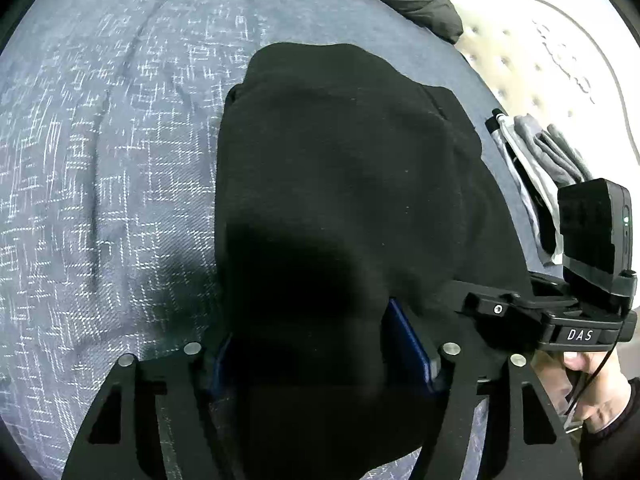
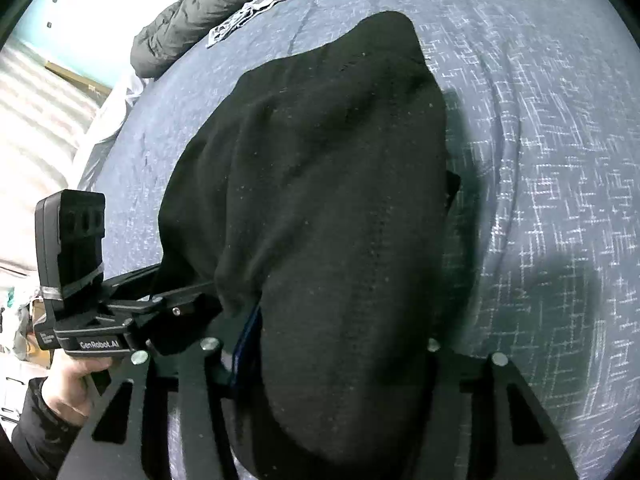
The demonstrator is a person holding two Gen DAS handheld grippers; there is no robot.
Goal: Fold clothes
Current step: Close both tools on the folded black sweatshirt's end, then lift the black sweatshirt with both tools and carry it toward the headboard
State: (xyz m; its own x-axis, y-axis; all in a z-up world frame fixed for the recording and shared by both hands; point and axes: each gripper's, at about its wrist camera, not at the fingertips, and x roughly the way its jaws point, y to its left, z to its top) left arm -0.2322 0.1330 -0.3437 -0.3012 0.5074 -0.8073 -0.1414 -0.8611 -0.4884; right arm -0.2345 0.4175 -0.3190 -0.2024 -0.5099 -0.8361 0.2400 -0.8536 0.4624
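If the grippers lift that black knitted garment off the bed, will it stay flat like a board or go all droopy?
Probably droopy. The black knitted garment already bunches and creases on the blue patterned bedcover, so it looks soft. It seems thick, so likely somewhat weighty. The fuzzy knit probably won't slip between the right gripper fingers.

Black garment [image 1: 340, 200] on blue-grey bedspread [image 1: 112, 160] with white crosshatch pattern

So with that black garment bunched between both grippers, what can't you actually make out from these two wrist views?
- Left wrist view: the left gripper pads are mostly buried under the black garment, so contact is unclear.
- Right wrist view: the right gripper has its right finger hidden by the same cloth.
- Both views: what kind of garment it is; folds and darkness hide its shape.
- Left wrist view: the grey clothes are partly blocked by the other gripper.
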